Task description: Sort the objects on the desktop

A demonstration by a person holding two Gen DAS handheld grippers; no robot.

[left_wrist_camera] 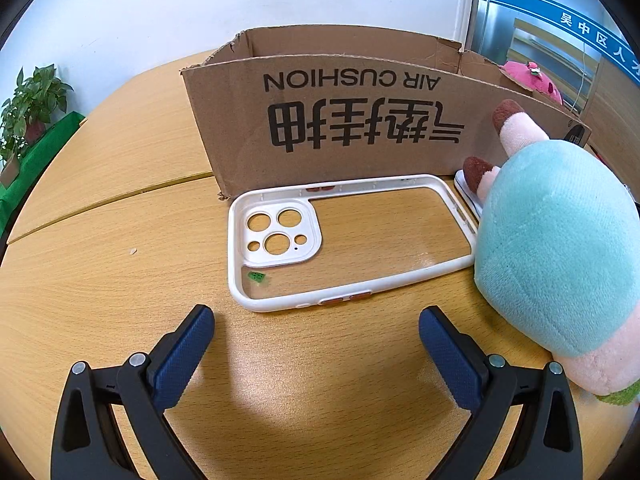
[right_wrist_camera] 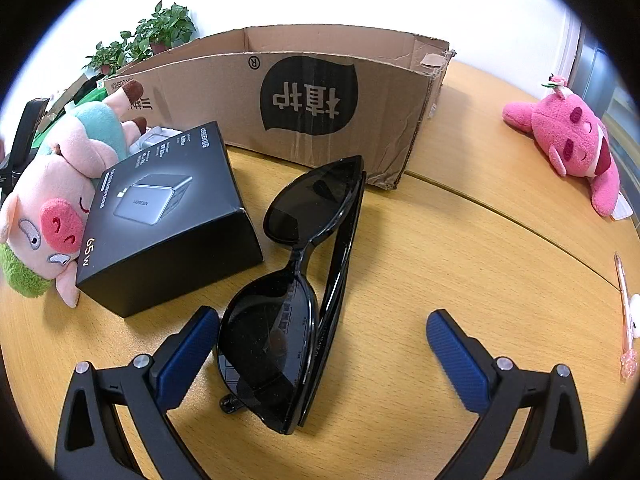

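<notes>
Cardboard box [right_wrist_camera: 304,108] stands open-topped at the back of the wooden table [left_wrist_camera: 100,280], prob the drop bin, w/ the pig plush [right_wrist_camera: 60,200], black charger box [right_wrist_camera: 168,216], sunglasses [right_wrist_camera: 296,288] and clear phone case [left_wrist_camera: 352,240] all lying near its front wall. Left gripper [left_wrist_camera: 316,332] hovers just short of the case and right gripper [right_wrist_camera: 322,332] straddles the sunglasses, both w/ fingers wide apart, holding nothing. Pink plush [right_wrist_camera: 568,148] lies well apart; potted plants [right_wrist_camera: 160,32] by a white wall.
</notes>
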